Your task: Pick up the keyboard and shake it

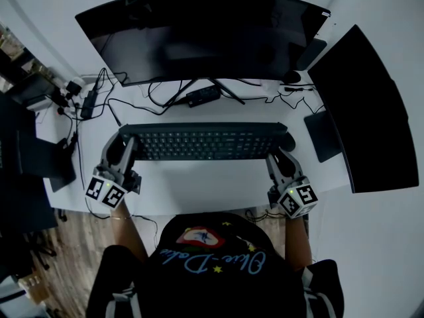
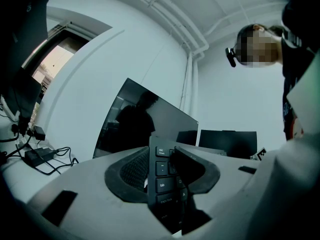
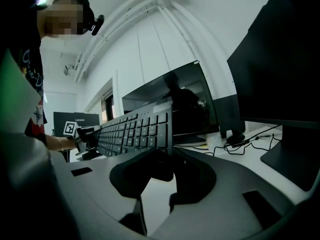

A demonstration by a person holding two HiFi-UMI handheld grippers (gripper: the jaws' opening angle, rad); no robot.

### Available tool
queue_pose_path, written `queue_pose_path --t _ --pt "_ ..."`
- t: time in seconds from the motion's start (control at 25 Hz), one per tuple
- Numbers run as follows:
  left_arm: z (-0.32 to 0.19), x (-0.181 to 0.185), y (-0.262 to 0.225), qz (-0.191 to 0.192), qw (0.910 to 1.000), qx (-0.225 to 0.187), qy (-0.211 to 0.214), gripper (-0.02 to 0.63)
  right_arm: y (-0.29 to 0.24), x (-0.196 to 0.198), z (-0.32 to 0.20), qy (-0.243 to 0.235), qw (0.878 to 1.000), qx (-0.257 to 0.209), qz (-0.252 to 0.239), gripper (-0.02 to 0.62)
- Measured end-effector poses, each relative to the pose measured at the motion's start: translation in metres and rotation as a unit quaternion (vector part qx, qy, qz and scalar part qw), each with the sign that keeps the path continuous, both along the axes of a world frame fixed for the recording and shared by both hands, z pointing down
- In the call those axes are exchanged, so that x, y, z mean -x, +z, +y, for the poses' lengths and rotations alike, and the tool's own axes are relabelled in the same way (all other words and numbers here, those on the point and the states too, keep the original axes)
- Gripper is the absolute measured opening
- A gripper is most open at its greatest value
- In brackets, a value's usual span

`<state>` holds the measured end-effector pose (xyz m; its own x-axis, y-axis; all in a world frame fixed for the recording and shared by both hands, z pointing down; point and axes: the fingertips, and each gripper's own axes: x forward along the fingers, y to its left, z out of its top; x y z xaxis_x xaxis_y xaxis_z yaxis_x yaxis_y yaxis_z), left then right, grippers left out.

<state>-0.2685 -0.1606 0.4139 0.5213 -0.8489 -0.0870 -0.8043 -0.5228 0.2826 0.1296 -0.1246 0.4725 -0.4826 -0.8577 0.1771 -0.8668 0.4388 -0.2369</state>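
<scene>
A black full-size keyboard (image 1: 205, 141) lies crosswise over the white desk (image 1: 199, 187), in front of the person. My left gripper (image 1: 127, 144) is shut on its left end; in the left gripper view the keyboard (image 2: 161, 176) sits between the two pads, at the esc and tab keys. My right gripper (image 1: 281, 150) is shut on the right end. In the right gripper view the keyboard (image 3: 135, 131) runs away from the jaws toward the left gripper (image 3: 82, 134). Whether the keyboard is clear of the desk I cannot tell.
A wide curved monitor (image 1: 199, 35) stands behind the keyboard, and a second dark monitor (image 1: 361, 105) is angled at the right. A black flat pad (image 1: 322, 134) lies at the right. Cables and a power brick (image 1: 202, 96) run behind, with plugs (image 1: 86, 105) at the left.
</scene>
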Motion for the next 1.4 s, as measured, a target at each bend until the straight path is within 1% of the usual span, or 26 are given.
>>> queue_pose_path --t 0.32,0.76,1.16,1.4 --pt "-0.006 -0.003 0.008 -0.001 0.9997 0.026 0.000 0.141 0.004 -0.002 -0.004 0.005 1.000 0.019 0.003 0.087" --pt "-0.013 -0.006 0.044 0.003 0.9954 0.096 -0.003 0.144 0.028 -0.006 -0.003 0.010 0.998 0.069 0.010 0.087" --pt "-0.015 -0.008 0.082 0.003 0.9877 0.156 -0.003 0.144 0.059 -0.008 -0.001 0.015 0.993 0.119 0.013 0.087" --pt "-0.017 -0.006 0.106 0.002 0.9805 0.196 -0.007 0.146 0.079 -0.005 -0.002 0.017 0.988 0.150 0.015 0.087"
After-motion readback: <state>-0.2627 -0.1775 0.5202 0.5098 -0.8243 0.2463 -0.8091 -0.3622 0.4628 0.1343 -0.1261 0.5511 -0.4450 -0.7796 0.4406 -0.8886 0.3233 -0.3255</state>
